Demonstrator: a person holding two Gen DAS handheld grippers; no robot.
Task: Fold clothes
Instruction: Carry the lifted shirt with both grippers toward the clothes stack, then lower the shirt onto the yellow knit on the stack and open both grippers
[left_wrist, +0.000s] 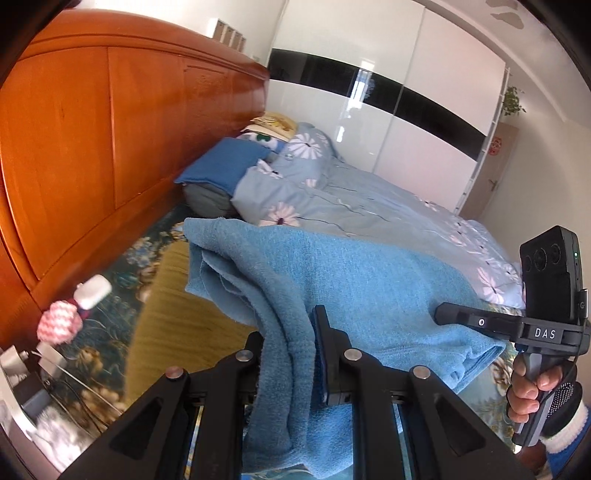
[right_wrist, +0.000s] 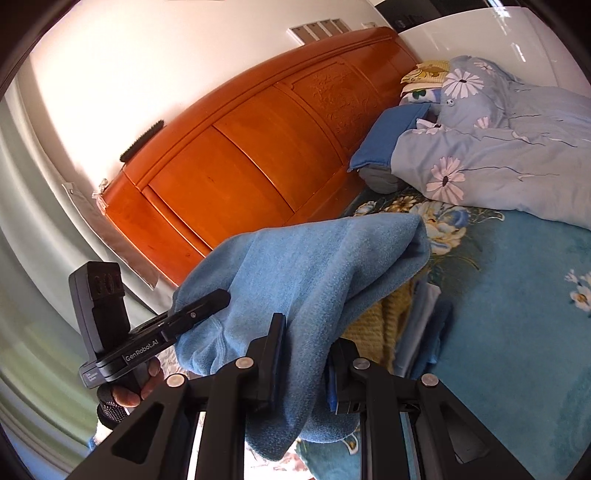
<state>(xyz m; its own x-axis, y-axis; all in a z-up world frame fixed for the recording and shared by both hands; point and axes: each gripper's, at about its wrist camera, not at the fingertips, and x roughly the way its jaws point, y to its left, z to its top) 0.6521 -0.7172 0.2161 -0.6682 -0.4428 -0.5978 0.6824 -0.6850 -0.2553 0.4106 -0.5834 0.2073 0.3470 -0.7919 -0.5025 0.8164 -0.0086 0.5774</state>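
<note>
In the left wrist view, the left gripper fills the bottom of the frame, its jaws closed on a bunched fold of the blue towel. The towel spreads from the centre toward the right, held up above the bed. At the right edge the right gripper reaches in from the side and touches the towel's far end; from here one cannot tell how its jaws stand. A hand holds its grip at lower right. A yellow cloth lies under the towel at centre left. The wooden headboard takes the upper left, a floral quilt and a blue pillow sit in the middle, and a white wardrobe with a black band fills the upper right.

In the right wrist view, the right gripper stands at bottom centre with its jaws shut on the towel, which drapes across the middle of the frame. At lower left the left gripper presses into the towel's other end, with a hand beneath it. The yellow cloth and a stack of folded blue cloths lie just right of the jaws on the bed. The headboard runs across the centre, and the quilt lies at upper right.
</note>
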